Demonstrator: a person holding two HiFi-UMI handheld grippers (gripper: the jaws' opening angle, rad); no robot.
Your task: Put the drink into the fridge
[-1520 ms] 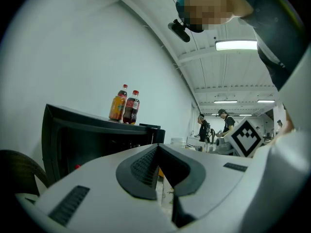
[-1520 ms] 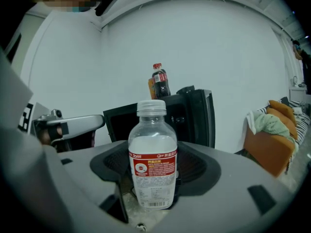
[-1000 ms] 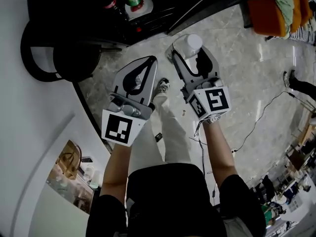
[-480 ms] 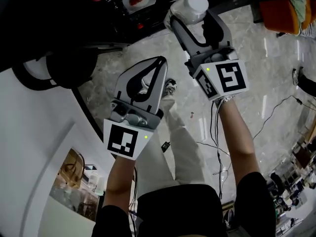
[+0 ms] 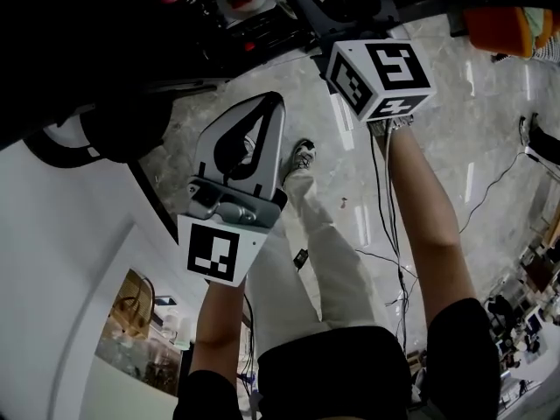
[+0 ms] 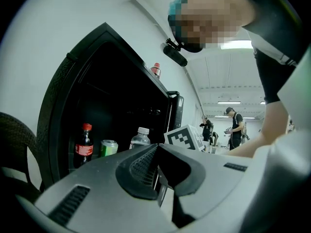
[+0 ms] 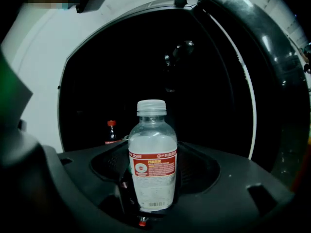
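Clear bottle point(image 7: 151, 149) with white cap and red label, black fridge point(image 7: 209, 91), red-capped dark cola bottle point(image 6: 84, 148), seemingly green can point(image 6: 109, 148)

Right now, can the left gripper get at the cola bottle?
Probably yes: the fridge stands open and nothing blocks the cola bottle, though the left gripper has its jaws shut.

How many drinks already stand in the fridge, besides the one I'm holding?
2: a red-capped cola bottle and a green can beside it. The dark inside of the fridge may hide more.
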